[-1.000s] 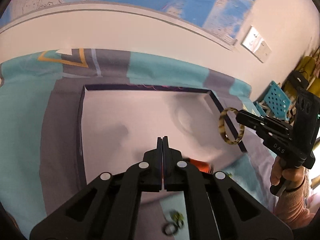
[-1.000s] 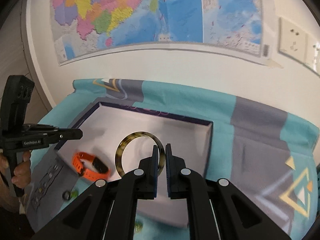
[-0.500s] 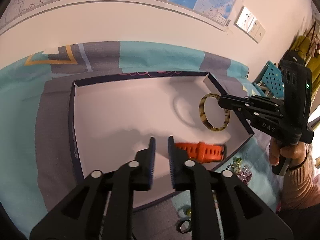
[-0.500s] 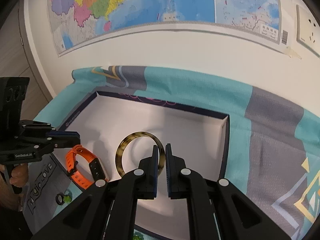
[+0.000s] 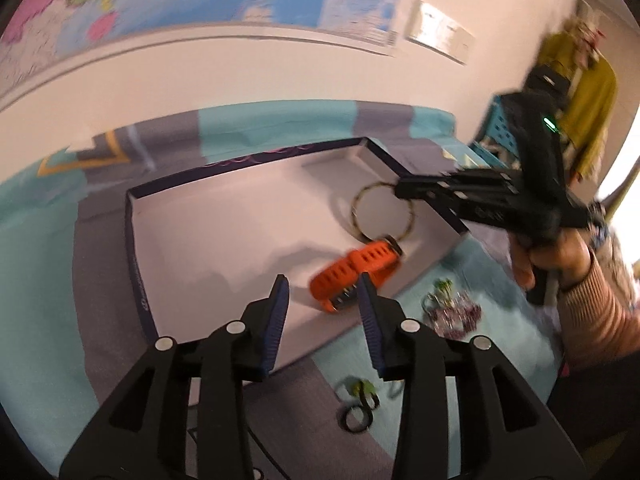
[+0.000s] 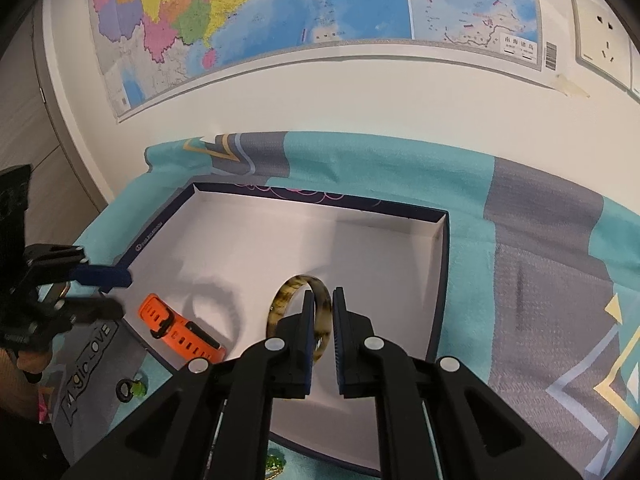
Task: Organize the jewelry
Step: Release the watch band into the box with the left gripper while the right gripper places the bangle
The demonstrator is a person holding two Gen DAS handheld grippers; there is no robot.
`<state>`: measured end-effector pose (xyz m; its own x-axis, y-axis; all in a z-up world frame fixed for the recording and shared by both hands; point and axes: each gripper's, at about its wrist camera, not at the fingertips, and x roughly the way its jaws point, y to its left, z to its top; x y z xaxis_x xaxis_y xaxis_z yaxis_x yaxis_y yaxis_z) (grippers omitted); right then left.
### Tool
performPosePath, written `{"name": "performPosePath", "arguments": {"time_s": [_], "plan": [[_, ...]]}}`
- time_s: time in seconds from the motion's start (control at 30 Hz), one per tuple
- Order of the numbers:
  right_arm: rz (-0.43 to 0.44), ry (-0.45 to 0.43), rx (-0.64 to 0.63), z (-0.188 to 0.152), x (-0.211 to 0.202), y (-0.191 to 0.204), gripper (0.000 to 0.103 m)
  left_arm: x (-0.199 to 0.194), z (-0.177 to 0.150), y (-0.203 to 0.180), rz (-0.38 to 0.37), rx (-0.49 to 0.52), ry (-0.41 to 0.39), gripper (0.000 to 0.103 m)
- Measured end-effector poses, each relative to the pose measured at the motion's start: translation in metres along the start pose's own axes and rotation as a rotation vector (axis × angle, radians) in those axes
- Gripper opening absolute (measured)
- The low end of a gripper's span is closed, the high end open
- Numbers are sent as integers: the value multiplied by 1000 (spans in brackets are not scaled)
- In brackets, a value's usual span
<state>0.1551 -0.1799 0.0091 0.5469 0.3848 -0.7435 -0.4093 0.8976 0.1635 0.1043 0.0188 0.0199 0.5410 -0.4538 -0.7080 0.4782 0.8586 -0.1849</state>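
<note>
While its jaws are opening with nothing between the pads, the left hand-held gripper (image 5: 322,300) hangs over the near edge of the box lid (image 6: 440,280). Nearest on the teal-and-grey cloth (image 6: 540,280): a dark ring with a green stone (image 5: 358,404), then a tangle of purple beads (image 5: 452,314). Just beyond the left fingertips, the orange watch (image 5: 354,272) lies loose on the lid's white floor, near its front wall. Farther in, the right hand-held gripper (image 6: 322,312) is clenched on a tortoiseshell bangle (image 6: 294,288), held upright over the lid, its lower rim close by the watch. Behind, wall map (image 6: 280,8) and socket plate (image 6: 598,36).
</note>
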Motion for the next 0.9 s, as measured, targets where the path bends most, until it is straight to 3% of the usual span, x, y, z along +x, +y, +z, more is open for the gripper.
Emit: {"name": "performPosePath", "arguments": {"time_s": [0.2, 0.23, 0.3, 0.33, 0.4, 0.47, 0.5, 0.63, 0.7, 0.77, 0.9], "plan": [[-3, 24, 11, 3, 13, -3, 0, 29, 5, -17, 87, 105, 59, 40], [-5, 25, 10, 4, 14, -2, 0, 37, 7, -17, 95, 101, 74, 38], [-13, 31, 3, 8, 17, -2, 0, 47, 12, -12, 100, 71, 102, 15], [-17, 36, 5, 9, 19, -4, 0, 53, 15, -6, 98, 39, 118, 13], [-14, 53, 14, 12, 21, -6, 5, 57, 20, 2, 101, -5, 124, 10], [0, 80, -10, 12, 23, -4, 23, 58, 24, 13, 102, -57, 132, 10], [-15, 89, -34, 11, 23, -1, 26, 59, 26, 16, 102, -74, 137, 9], [-40, 153, -90, 6, 31, 3, 26, 63, 31, 36, 114, -159, 154, 9], [-68, 184, -120, 3, 38, 5, 20, 66, 32, 41, 113, -189, 163, 9], [-59, 182, -129, 3, 40, 7, 5, 69, 35, 45, 120, -219, 173, 9], [-72, 174, -121, 10, 45, 6, 4, 77, 43, 58, 138, -284, 193, 9]]}}
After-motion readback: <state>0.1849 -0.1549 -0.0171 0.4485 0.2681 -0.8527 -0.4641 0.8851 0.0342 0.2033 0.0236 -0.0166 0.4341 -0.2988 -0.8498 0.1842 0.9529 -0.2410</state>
